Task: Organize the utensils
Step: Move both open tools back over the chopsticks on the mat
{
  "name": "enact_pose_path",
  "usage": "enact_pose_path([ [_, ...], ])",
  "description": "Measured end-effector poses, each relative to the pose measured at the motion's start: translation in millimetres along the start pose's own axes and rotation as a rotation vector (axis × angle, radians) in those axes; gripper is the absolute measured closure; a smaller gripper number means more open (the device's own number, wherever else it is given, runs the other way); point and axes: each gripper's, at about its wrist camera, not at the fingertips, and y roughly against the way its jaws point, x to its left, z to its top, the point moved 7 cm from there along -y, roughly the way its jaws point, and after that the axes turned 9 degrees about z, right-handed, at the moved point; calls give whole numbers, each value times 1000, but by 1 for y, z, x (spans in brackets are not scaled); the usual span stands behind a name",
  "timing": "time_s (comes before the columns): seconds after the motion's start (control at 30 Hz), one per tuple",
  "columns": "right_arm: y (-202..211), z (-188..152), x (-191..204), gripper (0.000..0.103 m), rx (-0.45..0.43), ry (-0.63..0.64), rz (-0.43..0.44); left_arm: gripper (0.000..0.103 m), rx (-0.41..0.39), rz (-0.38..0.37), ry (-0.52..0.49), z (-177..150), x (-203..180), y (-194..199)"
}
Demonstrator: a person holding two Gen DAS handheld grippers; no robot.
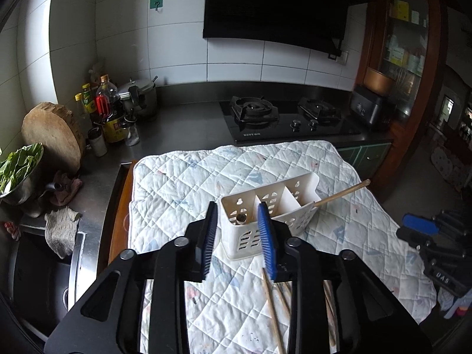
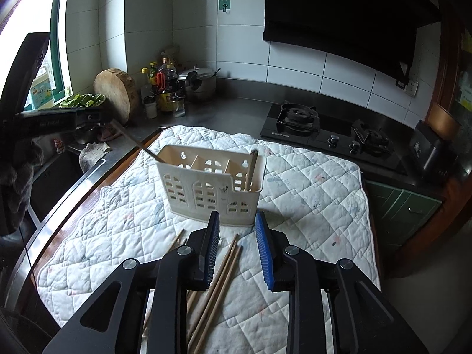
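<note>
A white plastic utensil caddy [image 1: 267, 209] with three compartments stands on a quilted mat [image 1: 183, 183]; it also shows in the right wrist view [image 2: 211, 184]. A wooden chopstick [image 1: 342, 192] leans out of one end compartment, and a dark-tipped utensil [image 2: 251, 169] stands in the other end. Several loose wooden chopsticks [image 2: 218, 280] lie on the mat near me, also in the left wrist view [image 1: 274, 309]. My left gripper [image 1: 237, 230] is open and empty, just in front of the caddy. My right gripper [image 2: 237, 236] is open and empty above the loose chopsticks.
A gas hob [image 1: 283, 116] sits behind the mat. Bottles and a pot [image 1: 118, 109], a round wooden board [image 1: 53, 135] and a sink [image 1: 38, 280] are on the left. The other gripper shows at the right edge [image 1: 424, 230].
</note>
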Motion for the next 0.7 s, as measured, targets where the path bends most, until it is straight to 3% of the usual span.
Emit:
enact_pose_path([
  [0.17,0,-48,12,78,10,-20,4,65,-30,-41,39,-20,4,21],
  [0.3,0,-82,18,78,9,-42,-6,65,-30,-61,46,-58,0,30],
  [0.7,-30,-179,29,79,62,-141,-22,65,124,-125,99,-198,-27,0],
])
